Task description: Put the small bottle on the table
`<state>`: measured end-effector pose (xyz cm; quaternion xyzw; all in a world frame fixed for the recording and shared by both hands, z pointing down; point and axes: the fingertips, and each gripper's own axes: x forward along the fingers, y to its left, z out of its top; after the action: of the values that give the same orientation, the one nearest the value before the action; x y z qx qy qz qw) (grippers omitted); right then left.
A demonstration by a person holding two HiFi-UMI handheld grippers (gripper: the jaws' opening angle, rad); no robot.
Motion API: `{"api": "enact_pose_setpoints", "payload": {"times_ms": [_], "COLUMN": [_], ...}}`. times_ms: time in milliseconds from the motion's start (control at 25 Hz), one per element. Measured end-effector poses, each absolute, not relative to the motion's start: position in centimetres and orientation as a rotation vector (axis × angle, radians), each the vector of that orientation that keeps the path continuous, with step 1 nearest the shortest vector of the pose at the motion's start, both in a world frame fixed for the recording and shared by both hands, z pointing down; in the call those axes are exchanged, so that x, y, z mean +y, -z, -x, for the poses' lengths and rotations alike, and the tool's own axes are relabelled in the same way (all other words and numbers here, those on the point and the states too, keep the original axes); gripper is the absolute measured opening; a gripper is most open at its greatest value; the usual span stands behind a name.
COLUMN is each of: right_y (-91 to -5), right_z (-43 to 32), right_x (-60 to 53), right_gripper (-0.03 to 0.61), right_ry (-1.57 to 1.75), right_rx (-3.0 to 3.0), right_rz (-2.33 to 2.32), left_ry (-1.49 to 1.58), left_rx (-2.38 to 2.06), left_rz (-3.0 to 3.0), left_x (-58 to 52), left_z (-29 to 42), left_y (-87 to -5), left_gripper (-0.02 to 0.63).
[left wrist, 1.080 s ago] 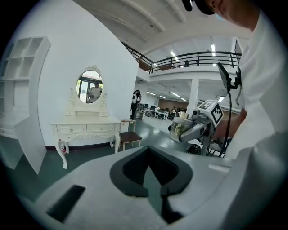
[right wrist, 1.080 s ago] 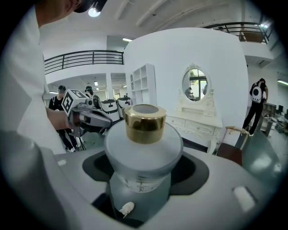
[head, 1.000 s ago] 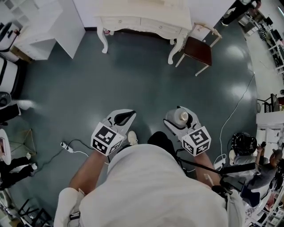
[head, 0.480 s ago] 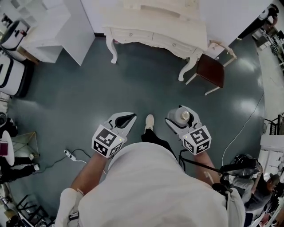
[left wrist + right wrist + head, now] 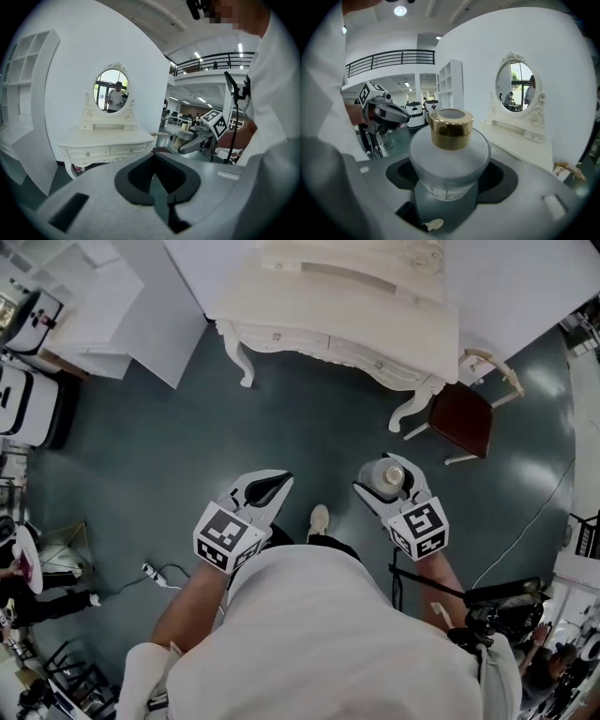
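Observation:
A small frosted-white bottle with a gold cap stands upright between the jaws of my right gripper, which is shut on its body. My left gripper is level with it on the left, its jaws closed tip to tip with nothing between them. The white dressing table with an oval mirror lies ahead across bare floor, apart from both grippers. In the left gripper view the right gripper and bottle show to the right of the table.
A chair with a dark red seat stands at the table's right end. White shelving is to the table's left. A power strip and cable lie on the grey floor at lower left. The person's shoe shows between the grippers.
The person has walked forward: the dressing table and chair have come nearer and lower in the head view. Both grippers keep the same pose, the bottle still held.

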<state>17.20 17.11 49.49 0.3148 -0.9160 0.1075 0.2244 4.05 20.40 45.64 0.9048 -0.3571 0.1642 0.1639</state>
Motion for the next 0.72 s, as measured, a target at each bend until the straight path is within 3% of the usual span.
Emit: {"api": "enact_pose_setpoints", "payload": {"times_ms": [400,720], "right_y": [-50.2,-45.6], "right_z": [-12.7,-7.5], "right_x": [3.6,-3.4], "right_gripper": [0.338,0.337], "right_ry": [-0.295,-0.293], "right_rx": [-2.522,-2.467], "right_rz": [-0.847,-1.003], "left_ry": [-0.429,-0.420], "left_rx": [-1.024,-0.865], "left_rz": [-2.557,-2.679], "left_x": [8.2,0.8], "left_z": [0.2,5.5], "left_y": [-46.5,-42.5], "left_gripper": [0.003,0.003]}}
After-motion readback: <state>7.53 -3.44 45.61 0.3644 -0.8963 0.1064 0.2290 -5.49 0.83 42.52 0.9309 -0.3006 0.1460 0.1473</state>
